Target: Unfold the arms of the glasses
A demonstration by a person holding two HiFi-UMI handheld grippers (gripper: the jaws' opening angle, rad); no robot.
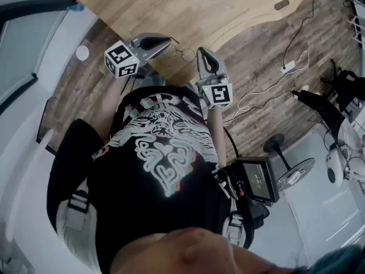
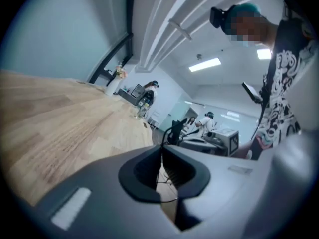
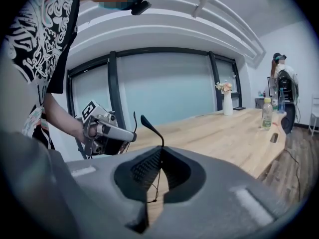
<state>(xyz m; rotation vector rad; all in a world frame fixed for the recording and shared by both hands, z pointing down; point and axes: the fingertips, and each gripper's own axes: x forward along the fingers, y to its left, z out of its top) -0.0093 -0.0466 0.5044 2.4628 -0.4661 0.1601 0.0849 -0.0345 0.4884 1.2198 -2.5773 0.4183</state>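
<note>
Thin wire-framed glasses [image 1: 184, 53] hang in the air between my two grippers, over the near edge of the wooden table [image 1: 171, 4]. My left gripper [image 1: 169, 40] comes in from the left and is shut on one thin arm. In the left gripper view the jaws [image 2: 161, 148] are pressed together on the wire, and the dark ear tip [image 2: 173, 129] sticks out past them. My right gripper [image 1: 202, 51] is shut on the other arm. In the right gripper view its dark tip [image 3: 148, 123] rises above the closed jaws [image 3: 161, 151], with the left gripper [image 3: 107, 131] beyond.
A bottle [image 3: 267, 113] and a vase of flowers [image 3: 228, 101] stand far along the table. On the floor to the right lie a white cable with a plug block [image 1: 288, 67], a round stand base [image 1: 296, 170] and a small screen [image 1: 259, 178]. People [image 2: 207, 121] stand in the background.
</note>
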